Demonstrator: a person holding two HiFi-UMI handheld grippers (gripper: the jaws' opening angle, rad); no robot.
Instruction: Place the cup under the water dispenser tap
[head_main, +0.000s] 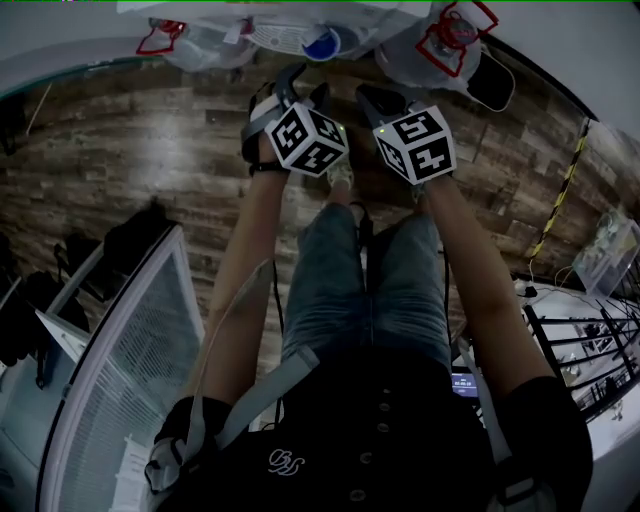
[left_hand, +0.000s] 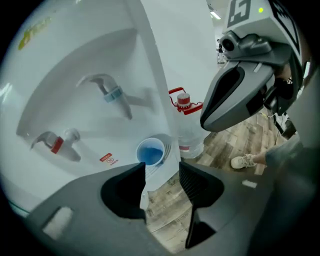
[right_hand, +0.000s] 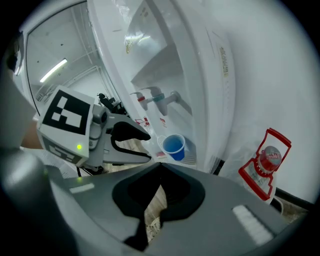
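A blue cup stands upright on the ribbed drip tray of the white water dispenser. It sits roughly below the blue-handled tap; the red-handled tap is beside that one. My left gripper is open and empty, held back from the cup above the wooden floor. My right gripper is shut on nothing, also apart from the cup. In the head view both grippers, left and right, hover side by side just short of the cup.
A water bottle with a red handled cap stands on the floor right of the dispenser. A second red handle shows at the left. A white-framed panel is at my left and black railing at my right. The person's shoe is on the planks.
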